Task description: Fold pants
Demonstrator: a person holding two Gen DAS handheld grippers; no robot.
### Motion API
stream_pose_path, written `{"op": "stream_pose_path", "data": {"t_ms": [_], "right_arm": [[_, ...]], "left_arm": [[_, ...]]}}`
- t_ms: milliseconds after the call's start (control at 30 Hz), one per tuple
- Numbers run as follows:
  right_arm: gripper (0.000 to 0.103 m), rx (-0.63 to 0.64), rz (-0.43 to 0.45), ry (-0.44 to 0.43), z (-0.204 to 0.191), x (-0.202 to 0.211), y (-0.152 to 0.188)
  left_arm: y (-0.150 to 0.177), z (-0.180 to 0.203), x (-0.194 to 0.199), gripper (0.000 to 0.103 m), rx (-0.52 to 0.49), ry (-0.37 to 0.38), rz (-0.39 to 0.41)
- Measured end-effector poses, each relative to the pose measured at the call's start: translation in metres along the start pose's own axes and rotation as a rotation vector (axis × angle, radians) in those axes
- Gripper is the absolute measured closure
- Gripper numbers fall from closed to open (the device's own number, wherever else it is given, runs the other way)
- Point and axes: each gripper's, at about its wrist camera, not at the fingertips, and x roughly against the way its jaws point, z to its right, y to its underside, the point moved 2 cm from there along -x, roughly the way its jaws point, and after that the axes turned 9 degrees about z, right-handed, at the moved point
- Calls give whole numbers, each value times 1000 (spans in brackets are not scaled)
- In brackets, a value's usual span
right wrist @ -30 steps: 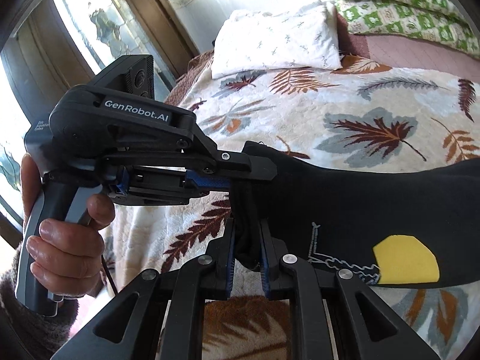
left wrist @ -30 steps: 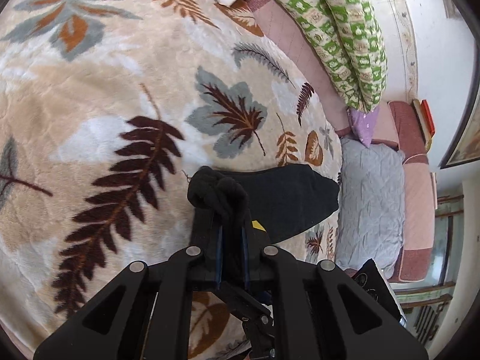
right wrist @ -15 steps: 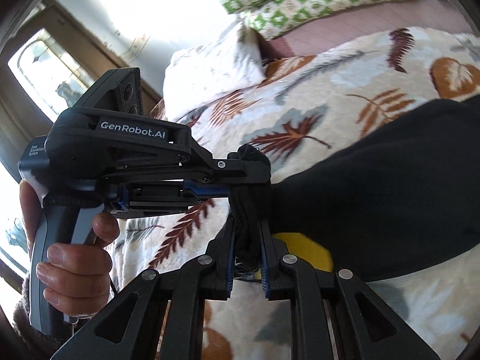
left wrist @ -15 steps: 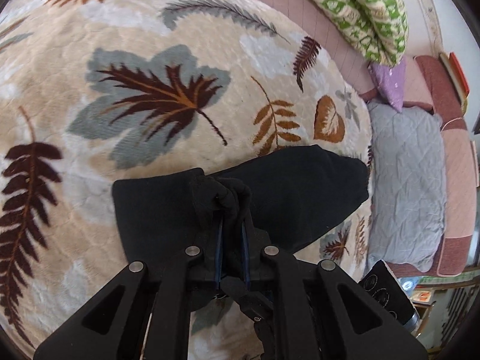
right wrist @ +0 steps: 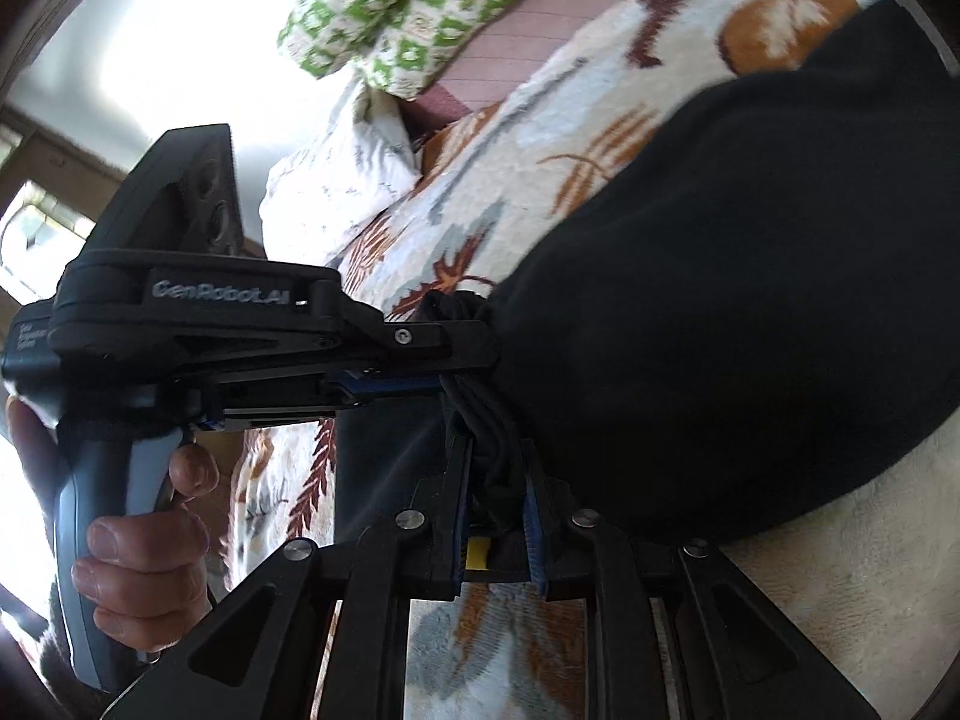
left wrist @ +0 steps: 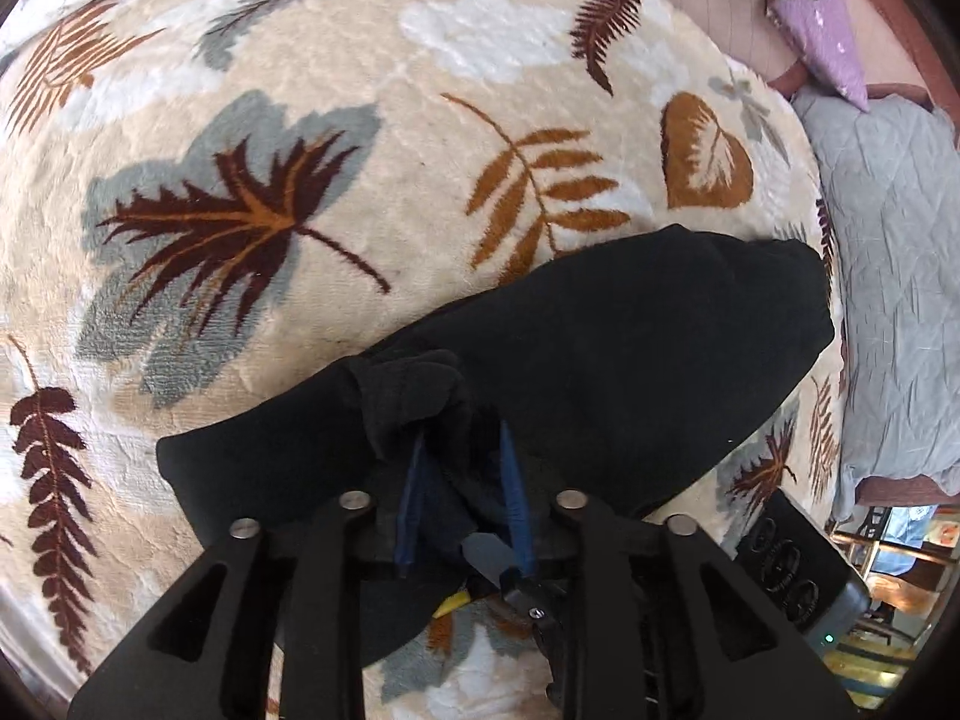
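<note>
Black pants lie folded over on the leaf-patterned blanket. My left gripper points steeply down at a bunched edge of the cloth. Its jaws are opening: the blue pads stand apart and the bunch sits loose between them. In the right wrist view the left gripper reaches in from the left, a hand on its handle. My right gripper is shut on the same gathered edge of the pants. A yellow patch shows just behind its pads.
A grey quilt and a purple cushion lie past the blanket's right edge. Green patterned pillows and a white pillow rest at the head of the bed. Furniture shows beyond the bed's corner.
Both grippers carried the bunched edge across the bed and laid it over the rest of the pants. The left gripper's pads have parted; the right gripper rolled and stays clamped.
</note>
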Motion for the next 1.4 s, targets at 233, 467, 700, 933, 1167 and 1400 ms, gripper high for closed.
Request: {"op": "stream_pose_path", "data": {"t_ms": [233,467,700,933,1167,1400], "right_arm": [[82,-19,12,-17,1,17,-9],[82,81,33,-24,-9,37,-26],[78,281,-40,-75,-55,17,-31],[63,358,-125,-50,-72,-19,-47],[47,282,-245,-15,-56,-52,-64],[60,306,-330,-20,-49,-58,-56]], "left_arm": [[2,-6,33,77,27,99,25],[20,-49,78,77,108,112,153],[42,-73,77,72,201,126,171],[78,-87,62,72,298,192,148],[84,-88,52,72,265,139,178],[83,-86,35,65,284,189,222]]}}
